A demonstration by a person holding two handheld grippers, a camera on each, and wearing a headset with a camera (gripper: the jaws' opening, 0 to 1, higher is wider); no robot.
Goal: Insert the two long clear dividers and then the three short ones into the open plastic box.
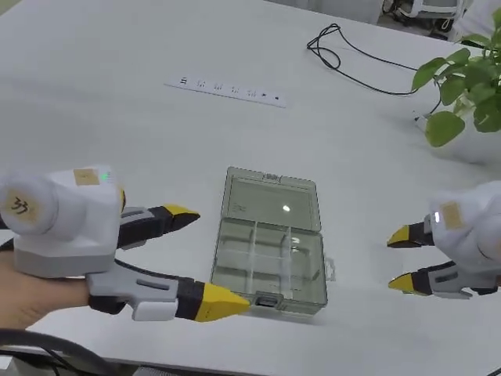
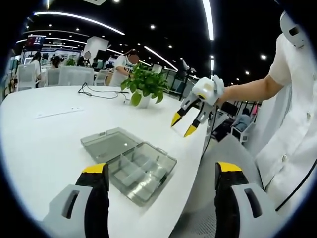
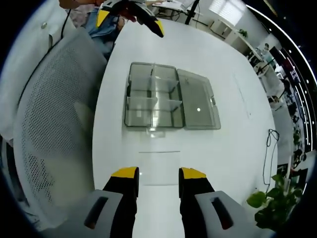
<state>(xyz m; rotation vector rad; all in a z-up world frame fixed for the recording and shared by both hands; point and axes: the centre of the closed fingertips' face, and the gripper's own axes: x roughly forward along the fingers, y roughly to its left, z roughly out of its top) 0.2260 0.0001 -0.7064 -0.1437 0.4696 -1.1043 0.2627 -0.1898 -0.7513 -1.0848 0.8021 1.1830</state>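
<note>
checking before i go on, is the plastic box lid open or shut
Open: the lid lies flat on the table beside the box, whose compartments are uncovered.

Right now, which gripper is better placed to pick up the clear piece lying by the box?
Probably right. The clear piece lies on the table on the box's near side, straight ahead of the right gripper's open jaws. The left gripper sits across the box.

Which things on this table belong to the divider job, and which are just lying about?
Job: smoky clear plastic box with open lid, clear dividers inside it, left gripper, right gripper.
Lying about: long white power strip, black cable, green leafy potted plant.
</note>
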